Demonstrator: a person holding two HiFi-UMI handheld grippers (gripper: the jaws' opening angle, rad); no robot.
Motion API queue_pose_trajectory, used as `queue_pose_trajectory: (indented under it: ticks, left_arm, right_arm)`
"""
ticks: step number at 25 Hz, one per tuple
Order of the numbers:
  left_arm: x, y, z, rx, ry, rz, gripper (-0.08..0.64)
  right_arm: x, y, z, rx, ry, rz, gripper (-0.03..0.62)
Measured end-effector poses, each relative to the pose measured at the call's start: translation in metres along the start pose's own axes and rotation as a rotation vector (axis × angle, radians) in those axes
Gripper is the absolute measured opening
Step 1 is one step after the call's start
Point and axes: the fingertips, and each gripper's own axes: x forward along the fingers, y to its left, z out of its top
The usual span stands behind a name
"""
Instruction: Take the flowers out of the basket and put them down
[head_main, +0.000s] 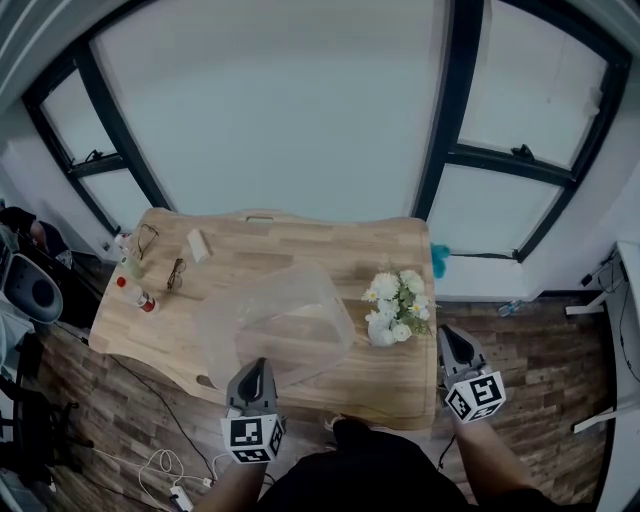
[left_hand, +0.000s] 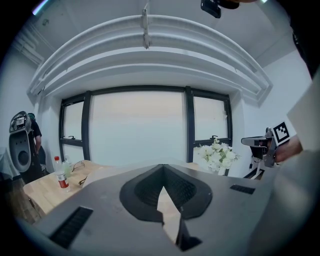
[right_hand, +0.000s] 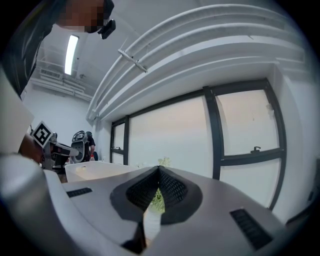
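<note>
White flower bunch (head_main: 397, 305) is out of the basket. It lies on the bare right end of the wooden bench (head_main: 250, 245), just beside the clear plastic basket (head_main: 225, 330) and not touching it. The basket looks empty and sits mid-bench with its near wall close to the front edge.

Right hand-held gripper (head_main: 447, 338) is clenched on nothing: jaws together, with only a sliver of green stems showing past them in the right gripper view. It points about level from the bench's right front corner, near the flowers but clear of them. My read is that the bunch has been put down and this hand is done with it.

Left hand-held gripper (head_main: 255, 368) has its jaws together too, tip right at the basket's near wall. It is probably parked there to steady the light basket, but I cannot tell whether it pinches the plastic or only sits against it.

Far-left clutter is well apart from the work: a small red-capped bottle (head_main: 140, 297) and a pair of glasses (head_main: 176, 272).

The flowers lie close to the right edge, so a nudge could roll them off. Task looks essentially complete.
</note>
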Motion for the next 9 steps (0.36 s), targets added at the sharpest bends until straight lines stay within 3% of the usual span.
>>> queue_pose_trajectory:
  ticks: [9]
  left_arm:
    - [0.0057,0.009,0.0073,-0.005,-0.01,0.017,0.005]
  right_arm:
    - [0.0068,-0.0009,-0.0009,-0.005,0.0,0.005,0.022]
